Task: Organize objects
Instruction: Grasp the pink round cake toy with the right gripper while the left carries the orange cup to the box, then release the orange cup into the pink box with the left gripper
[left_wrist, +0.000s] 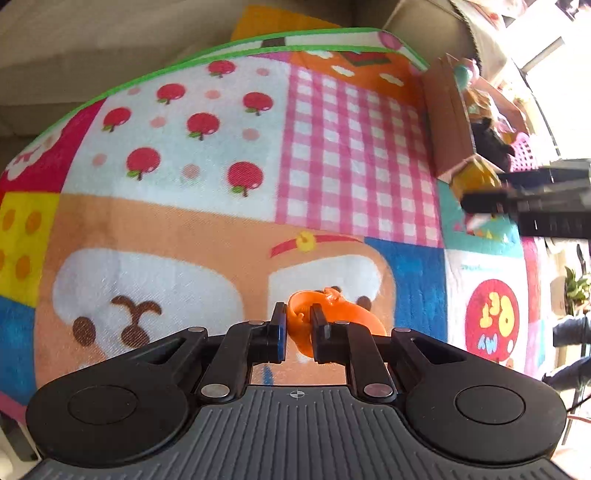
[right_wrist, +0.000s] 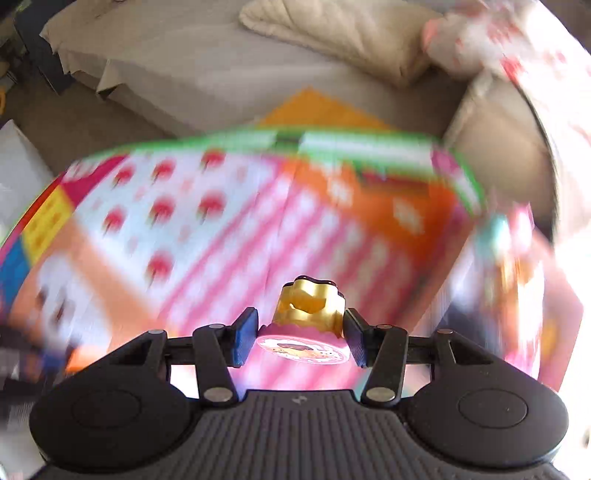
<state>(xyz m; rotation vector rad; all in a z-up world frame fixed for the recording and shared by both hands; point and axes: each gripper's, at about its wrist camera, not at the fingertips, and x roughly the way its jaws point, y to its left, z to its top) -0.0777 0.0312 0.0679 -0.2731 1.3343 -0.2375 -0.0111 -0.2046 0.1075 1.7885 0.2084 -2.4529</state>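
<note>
Orange plastic sits between your left gripper (left_wrist: 298, 325) fingers: a small orange toy (left_wrist: 325, 314), pinched at its near rim, with the rest of it sticking out to the right past the right finger. It is held over the patchwork play mat (left_wrist: 184, 229), above a printed bear face. Further out on your right in that view stands a cardboard box (left_wrist: 448, 122) on the mat's edge, with several toys inside that are too small to tell apart.

Your right gripper (right_wrist: 301, 332) is clamped on a gold-and-pink toy (right_wrist: 308, 317), pink base toward the camera with a round sticker on it, gold top pointing away. The right wrist view is smeared by motion, so the mat below reads only as pink checks and red apples. Beyond the mat's green border lies a beige sofa (right_wrist: 221, 74) with a cushion (right_wrist: 343, 33).
</note>
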